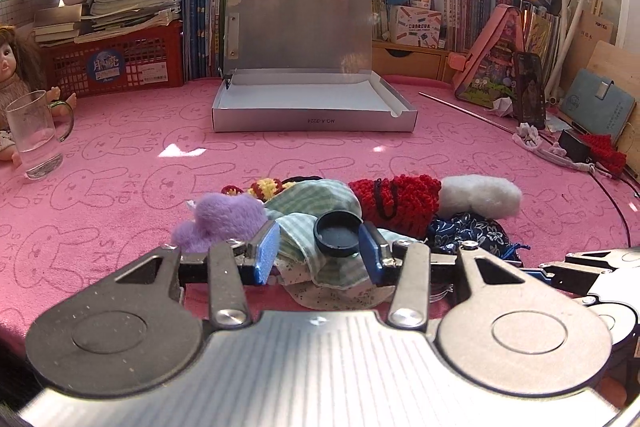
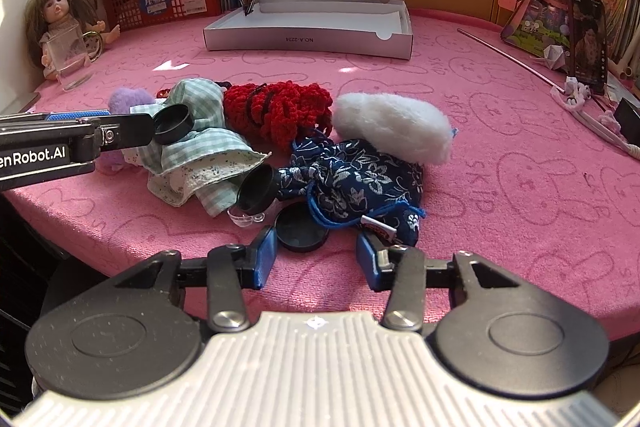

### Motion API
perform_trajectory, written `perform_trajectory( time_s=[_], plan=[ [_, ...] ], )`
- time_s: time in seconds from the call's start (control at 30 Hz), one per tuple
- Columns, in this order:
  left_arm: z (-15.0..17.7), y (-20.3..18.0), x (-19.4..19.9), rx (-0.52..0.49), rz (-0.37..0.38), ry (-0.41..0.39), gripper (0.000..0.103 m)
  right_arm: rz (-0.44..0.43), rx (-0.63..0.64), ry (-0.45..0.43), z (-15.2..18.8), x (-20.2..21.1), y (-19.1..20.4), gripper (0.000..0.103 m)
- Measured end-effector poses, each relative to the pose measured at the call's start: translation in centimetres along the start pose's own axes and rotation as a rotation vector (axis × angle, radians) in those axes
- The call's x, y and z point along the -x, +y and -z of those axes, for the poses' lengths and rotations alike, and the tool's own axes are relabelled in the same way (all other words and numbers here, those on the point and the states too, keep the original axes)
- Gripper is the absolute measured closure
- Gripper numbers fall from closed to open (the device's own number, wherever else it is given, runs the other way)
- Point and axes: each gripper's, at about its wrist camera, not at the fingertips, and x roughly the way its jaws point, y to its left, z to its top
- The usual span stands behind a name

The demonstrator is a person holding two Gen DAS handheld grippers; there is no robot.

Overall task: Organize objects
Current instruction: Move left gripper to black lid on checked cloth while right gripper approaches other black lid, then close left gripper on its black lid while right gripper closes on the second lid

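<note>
The right claw (image 2: 316,255) pointed down at the near edge of the pink table (image 2: 520,167). A flat black lid (image 2: 301,233) lay on the table just past its tips, a little to the left of the middle. The lid sat close by the left blue pad (image 2: 266,259), but there was a clear gap of pink on its right side. So this claw was part way open and had hold of nothing. It was the nearer claw to this lid.

The left claw (image 1: 318,243) came in from the left, almost level, over the heap of soft bags (image 2: 280,115). A small black cap (image 1: 338,233) sat at its tips, tilted, above the green checked cloth (image 2: 208,147). It touched the right pad, and the claw looked to be pinching it, though the other side was hard to see.

The open silver box (image 2: 308,39) stood far back in the middle, well apart from both claws. I think the lid and the cap should go there, straight ahead.
</note>
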Motion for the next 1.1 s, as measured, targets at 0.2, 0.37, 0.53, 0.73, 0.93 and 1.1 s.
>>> perform_trajectory(
  time_s=[0.2,0.37,0.53,0.73,0.93,1.1],
  plan=[
    [-0.2,-0.5,-1.6,-0.011,0.022,0.007,0.059,0.003,-0.002,-0.013,-0.3,-0.4,-0.1,0.054],
    [0.2,-0.4,-2.7,-0.018,0.027,0.039,0.059,0.077,-0.029,-0.024,-0.9,-1.1,-1.9,0.052],
    [0.6,-0.4,-3.5,-0.016,0.025,0.049,0.059,0.068,-0.023,-0.037,-0.7,-1.0,-2.4,0.049],
    [0.9,-1.0,-3.7,-0.053,0.008,0.025,0.055,0.056,-0.004,-0.039,-0.3,-1.1,-1.6,0.048],
    [1.3,-1.4,-3.9,-0.101,-0.024,0.004,0.043,0.082,-0.037,-0.053,-0.8,-1.7,-2.2,0.046],
    [1.8,-1.7,-4.0,-0.137,-0.029,-0.004,0.043,0.097,-0.02,-0.068,-0.3,-1.7,-1.9,0.044]
  ],
)
